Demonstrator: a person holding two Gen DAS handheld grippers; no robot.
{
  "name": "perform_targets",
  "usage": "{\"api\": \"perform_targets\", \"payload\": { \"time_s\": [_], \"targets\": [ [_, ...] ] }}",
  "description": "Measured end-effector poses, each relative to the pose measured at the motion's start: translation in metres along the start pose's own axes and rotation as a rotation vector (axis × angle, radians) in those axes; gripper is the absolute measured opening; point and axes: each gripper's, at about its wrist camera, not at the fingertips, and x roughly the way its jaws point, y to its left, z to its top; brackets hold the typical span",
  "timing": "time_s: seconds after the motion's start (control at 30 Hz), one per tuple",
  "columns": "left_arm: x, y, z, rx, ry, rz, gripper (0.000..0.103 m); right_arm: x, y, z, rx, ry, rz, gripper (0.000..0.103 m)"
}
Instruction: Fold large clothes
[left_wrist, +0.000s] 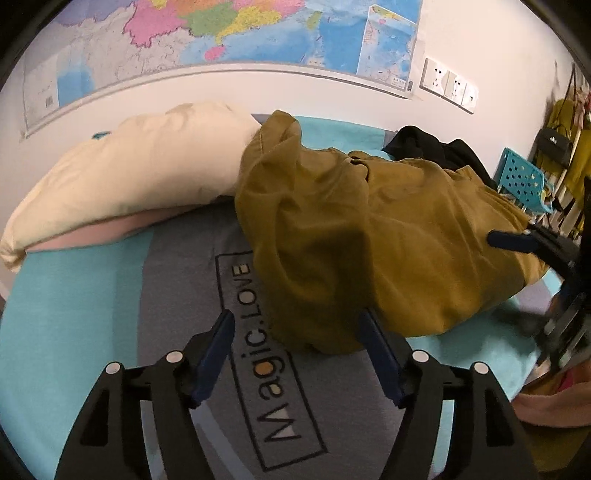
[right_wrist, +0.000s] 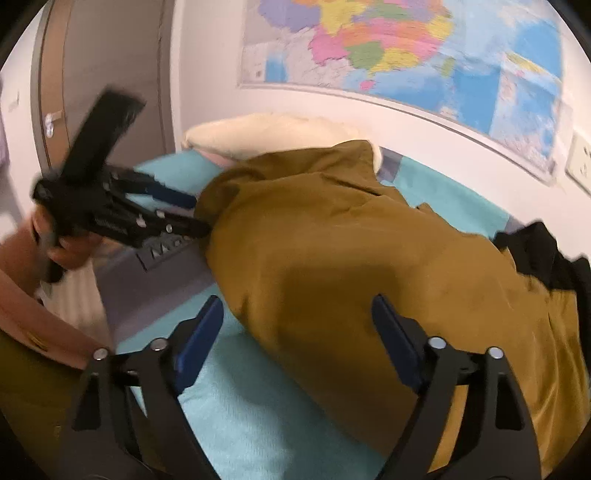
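Only the left wrist view shows the bedspread's Magic.LOVE label (left_wrist: 266, 373), while both the left gripper (left_wrist: 297, 350) and right gripper (right_wrist: 297, 339) gape wide at the mustard garment (left_wrist: 369, 236), gripping nothing

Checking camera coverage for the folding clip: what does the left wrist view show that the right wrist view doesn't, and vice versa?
Left wrist only: the full "Magic.LOVE" print on the bedspread, a turquoise perforated chair, and clothes hanging on a rack.

Right wrist only: a brown door and the person's hand around the left hand-held gripper.

Both: the mustard-brown garment heaped on the turquoise bedspread, cream pillow, black garment, wall map, wall sockets. Both hand-held grippers are open; right hand-held gripper.
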Motion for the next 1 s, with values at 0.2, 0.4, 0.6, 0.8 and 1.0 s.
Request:
{"api": "perform_targets", "payload": {
  "time_s": [0.2,0.4,0.6,0.8,1.0],
  "targets": [
    [-0.006,0.000,-0.009,-0.065,0.013,-0.073,0.080,0.039,0.028,-0.009,-0.232,0.104,-0.163,0.081],
    [-0.002,-0.010,-0.021,-0.118,0.053,-0.248,0.082,0.031,0.004,0.000,-0.127,0.071,-0.141,0.039],
    [0.025,-0.022,-0.009,-0.205,0.078,-0.411,0.082,0.016,-0.032,0.018,0.109,0.005,-0.034,0.036],
    [0.043,-0.001,0.007,-0.410,0.018,-0.509,0.082,0.017,-0.035,0.016,0.166,0.020,0.019,0.037],
    [0.045,0.013,0.010,-0.521,-0.041,-0.570,0.085,0.018,-0.040,0.011,0.236,0.027,0.077,0.041]
  ]
}}
